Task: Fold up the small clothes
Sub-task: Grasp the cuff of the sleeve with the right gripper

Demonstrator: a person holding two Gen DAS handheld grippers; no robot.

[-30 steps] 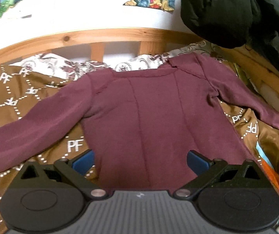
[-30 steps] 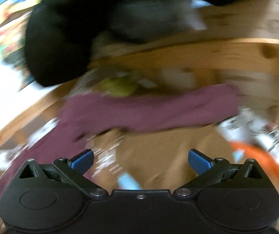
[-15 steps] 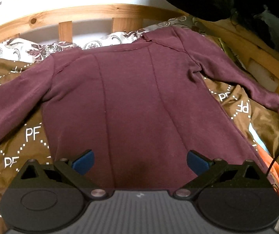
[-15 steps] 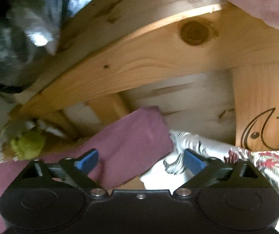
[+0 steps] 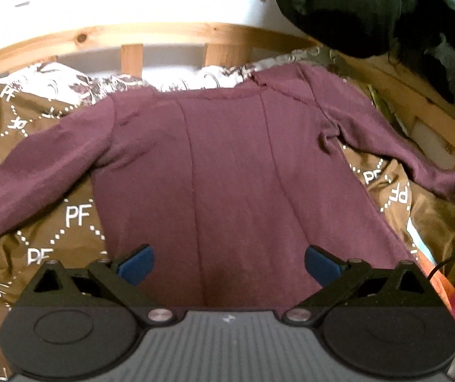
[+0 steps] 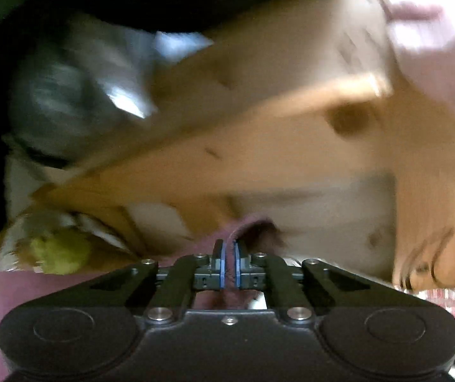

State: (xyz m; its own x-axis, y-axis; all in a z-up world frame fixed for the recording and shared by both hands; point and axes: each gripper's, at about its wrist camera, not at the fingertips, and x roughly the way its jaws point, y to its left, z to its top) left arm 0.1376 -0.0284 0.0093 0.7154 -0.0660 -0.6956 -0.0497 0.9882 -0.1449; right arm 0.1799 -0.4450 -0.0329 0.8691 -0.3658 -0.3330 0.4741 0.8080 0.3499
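Your maroon long-sleeved top [image 5: 227, 165] lies flat and face-up on the brown PF-printed bedcover [image 5: 68, 222], both sleeves spread wide, neckline towards the wooden bed rail [image 5: 163, 31]. No fold shows yet, so by my reading you are at the very start: sleeves, then body, are all left to do.

Your right gripper [image 6: 229, 264] has its jaws pinched nearly together on the end of the sleeve cuff [image 6: 252, 229]; that view is blurred, though the maroon fabric between the blue pads looks held. Your left gripper [image 5: 227, 262] hovers over the hem with jaws spread wide, gripping nothing.

A floral pillow [image 5: 68, 79] sits behind the neckline, and a black jacket [image 5: 354, 6] hangs at upper right.
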